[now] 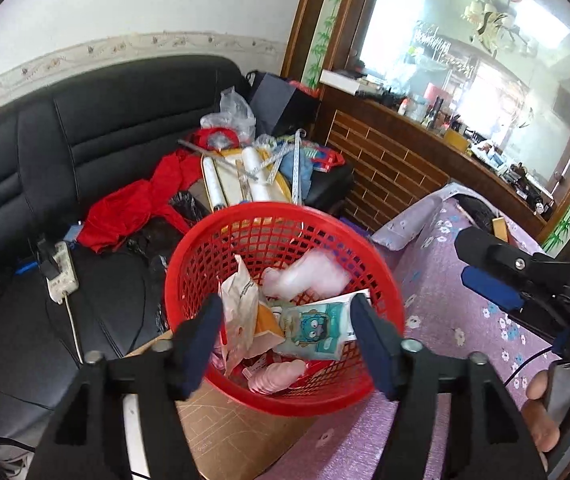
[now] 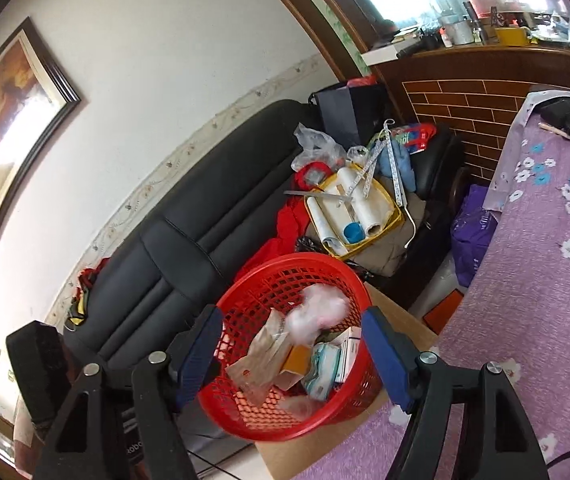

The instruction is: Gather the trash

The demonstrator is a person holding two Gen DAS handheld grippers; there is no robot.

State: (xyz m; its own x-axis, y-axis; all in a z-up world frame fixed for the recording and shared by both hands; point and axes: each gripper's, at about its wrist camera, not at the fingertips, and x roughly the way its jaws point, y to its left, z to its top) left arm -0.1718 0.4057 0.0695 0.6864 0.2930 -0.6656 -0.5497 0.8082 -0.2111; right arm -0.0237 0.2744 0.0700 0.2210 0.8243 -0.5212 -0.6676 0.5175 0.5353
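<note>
A red mesh basket rests on a cardboard box beside the table. It holds trash: a brown paper wrapper, a tissue pack with a cartoon face, and a blurred pink-white plastic wad. My left gripper hovers over the basket's near rim, open, with nothing between its blue pads. My right gripper hangs over the same basket, open and empty. It also shows at the right of the left wrist view, right gripper, held by a hand.
A black sofa behind the basket carries a red cloth, a power strip and a yellow tray of white rolls. The purple floral tablecloth covers the table at right. A wooden counter stands beyond.
</note>
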